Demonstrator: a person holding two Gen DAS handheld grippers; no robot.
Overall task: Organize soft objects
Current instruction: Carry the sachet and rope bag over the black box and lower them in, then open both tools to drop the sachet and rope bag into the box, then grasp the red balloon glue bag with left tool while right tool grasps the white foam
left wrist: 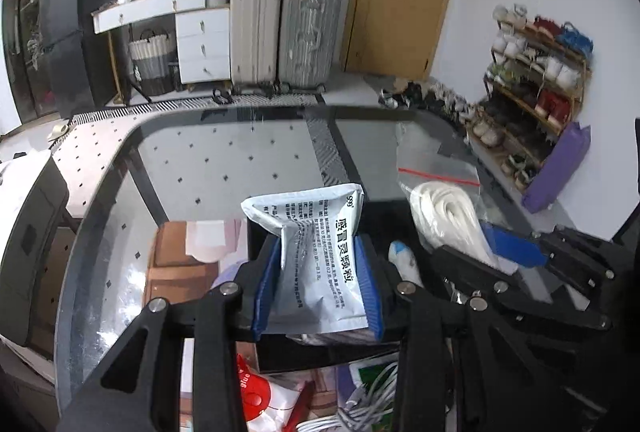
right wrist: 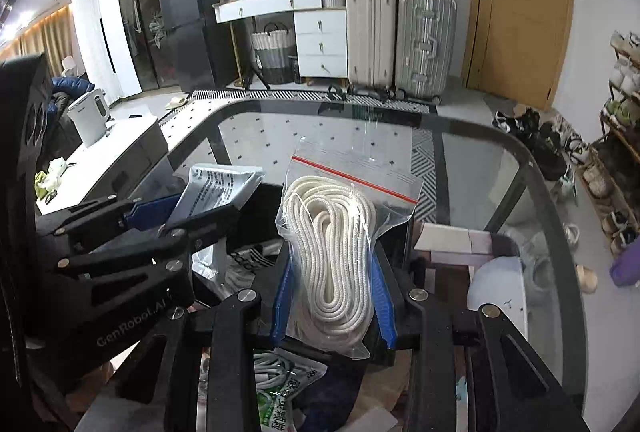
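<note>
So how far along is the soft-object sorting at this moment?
Midway, it seems. Done: nothing clearly; some items seem to lie in the black box, its contents mostly hidden. In hand: the left gripper is shut on a silver sachet, and the right gripper is shut on a bagged white rope, both above the box. Left: loose packets and cables in the clutter nearer the camera.

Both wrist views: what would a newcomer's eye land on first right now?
In the left wrist view, the left gripper clamps a crumpled silver sachet above the glass table. In the right wrist view, the right gripper pinches a clear zip bag of white rope, mid-frame.
</note>
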